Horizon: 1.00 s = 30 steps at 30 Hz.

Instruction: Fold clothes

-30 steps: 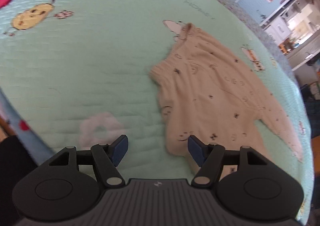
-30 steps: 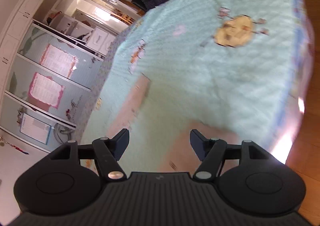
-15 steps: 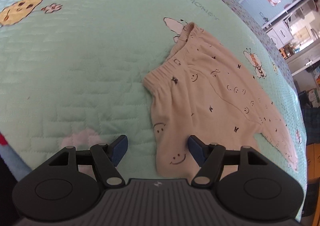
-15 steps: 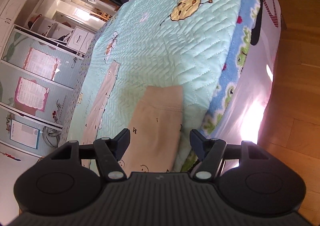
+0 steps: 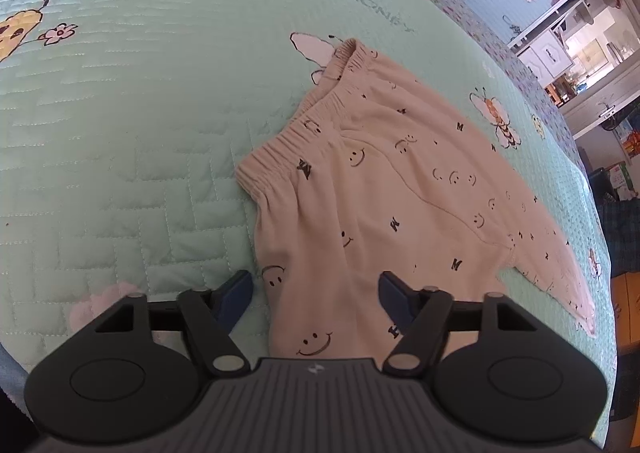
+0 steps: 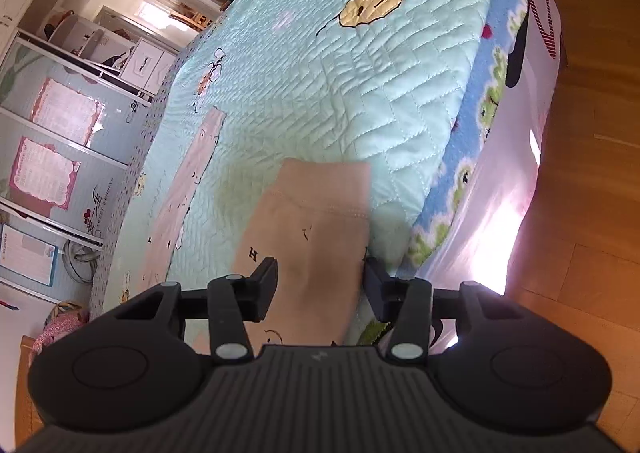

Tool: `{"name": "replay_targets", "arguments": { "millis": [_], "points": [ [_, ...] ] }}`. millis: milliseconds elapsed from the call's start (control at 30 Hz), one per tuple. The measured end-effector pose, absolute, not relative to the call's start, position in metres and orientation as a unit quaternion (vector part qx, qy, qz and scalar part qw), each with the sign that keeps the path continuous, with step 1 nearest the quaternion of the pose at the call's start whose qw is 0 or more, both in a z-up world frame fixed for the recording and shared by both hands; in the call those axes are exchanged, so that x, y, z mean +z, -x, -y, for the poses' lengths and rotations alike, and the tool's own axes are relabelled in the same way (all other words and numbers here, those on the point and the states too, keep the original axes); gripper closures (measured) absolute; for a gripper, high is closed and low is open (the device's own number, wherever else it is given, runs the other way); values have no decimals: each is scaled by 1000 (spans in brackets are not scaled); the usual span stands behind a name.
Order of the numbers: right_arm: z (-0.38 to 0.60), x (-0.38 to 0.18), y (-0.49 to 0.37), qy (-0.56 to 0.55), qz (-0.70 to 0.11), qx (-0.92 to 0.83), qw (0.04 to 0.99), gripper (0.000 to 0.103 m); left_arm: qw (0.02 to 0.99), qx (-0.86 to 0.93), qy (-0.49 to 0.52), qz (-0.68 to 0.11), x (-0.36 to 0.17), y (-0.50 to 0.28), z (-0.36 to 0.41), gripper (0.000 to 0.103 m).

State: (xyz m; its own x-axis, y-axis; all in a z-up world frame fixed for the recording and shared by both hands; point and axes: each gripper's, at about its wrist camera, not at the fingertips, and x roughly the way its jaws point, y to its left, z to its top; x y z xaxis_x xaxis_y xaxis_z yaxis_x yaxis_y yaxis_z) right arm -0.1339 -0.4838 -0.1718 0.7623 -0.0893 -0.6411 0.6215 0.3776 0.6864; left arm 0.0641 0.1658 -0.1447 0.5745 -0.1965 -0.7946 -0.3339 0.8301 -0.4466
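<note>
Each gripper body hides the near part of the trousers (image 5: 400,189); whether any pad presses cloth can't be told.

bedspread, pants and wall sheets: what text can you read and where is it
"HONEY" – printed on the green quilted bedspread, at, seen upside down.
"M" – single letters scattered over the beige pants, among smiley faces.
"H" – one letter on the pant leg in the right wrist view.
Framed pink sheets on the wall panels: too small to read.
Cursive black lettering on a panel: too blurred to read.
</note>
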Motion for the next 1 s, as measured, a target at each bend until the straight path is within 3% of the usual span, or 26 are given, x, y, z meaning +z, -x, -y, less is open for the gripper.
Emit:
{"name": "replay_targets", "arguments": {
  "millis": [33,67,100,400,567,633,700,767,867,933,967,1000],
  "points": [
    [482,-172,133,-503,-263,-228,791,64,838,40,289,-460,-146,-64,-167,79],
    [482,-171,132,-499,-264,-231,793,95,833,37,300,-464,-148,-65,-170,98],
    [482,-171,131,-497,-263,-234,793,101,828,33,311,-465,-150,-64,-172,98],
    [478,-130,130,-487,-214,-223,817,101,831,22,357,-426,-136,-53,-183,98],
    [478,-125,123,-490,-209,-219,817,101,815,21,354,-458,-150,-55,-182,94],
    [479,-135,124,-504,-227,-223,803,90,815,23,349,-462,-156,-50,-182,93],
    [478,-146,126,-514,-247,-228,789,52,819,18,349,-456,-156,-43,-184,87],
    [471,-156,130,-516,-263,-223,785,47,817,12,352,-457,-158,-41,-186,84],
    [459,-168,127,-516,-275,-197,787,48,810,10,357,-465,-159,-49,-188,78],
    [451,-169,120,-508,-278,-187,794,52,811,12,355,-465,-157,-54,-186,79],
    [449,-167,117,-501,-278,-184,798,64,814,14,350,-463,-155,-54,-185,83],
    [447,-165,114,-496,-278,-180,802,86,818,14,347,-458,-152,-53,-184,90]
  ]
}}
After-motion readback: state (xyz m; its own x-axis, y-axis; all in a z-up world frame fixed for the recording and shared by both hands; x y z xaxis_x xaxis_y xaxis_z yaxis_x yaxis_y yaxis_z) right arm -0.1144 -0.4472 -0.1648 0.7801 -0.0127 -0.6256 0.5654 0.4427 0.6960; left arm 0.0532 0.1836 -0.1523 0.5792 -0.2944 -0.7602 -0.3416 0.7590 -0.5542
